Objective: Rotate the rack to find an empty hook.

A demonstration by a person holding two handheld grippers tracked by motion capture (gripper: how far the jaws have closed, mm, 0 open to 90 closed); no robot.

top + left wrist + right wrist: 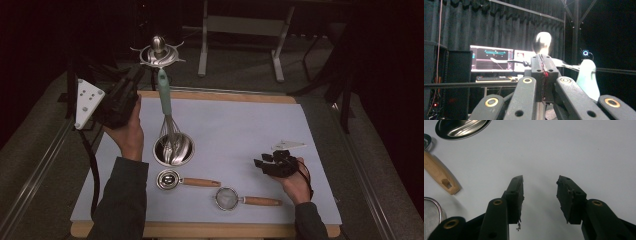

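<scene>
My left gripper (137, 75) is raised at the far left, above the table's back edge. Its jaws are shut on the rim of a steel domed piece with pronged ears (157, 54). In the left gripper view the closed tips (543, 58) sit just under that shiny dome (542, 42). A whisk with a teal handle (163, 94) stands in a small steel bowl (157, 152). The handle's top is close under the domed piece; I cannot tell whether they touch. My right gripper (274, 161) rests low on the mat at the right, open, with nothing between its fingers (540, 192).
A small steel scoop with a wooden handle (168, 179) and a mesh strainer with a wooden handle (227, 197) lie near the front edge. A pale mat (240, 125) covers the wooden table. The bowl (461, 127) and the scoop's handle (439, 173) lie left of the right gripper.
</scene>
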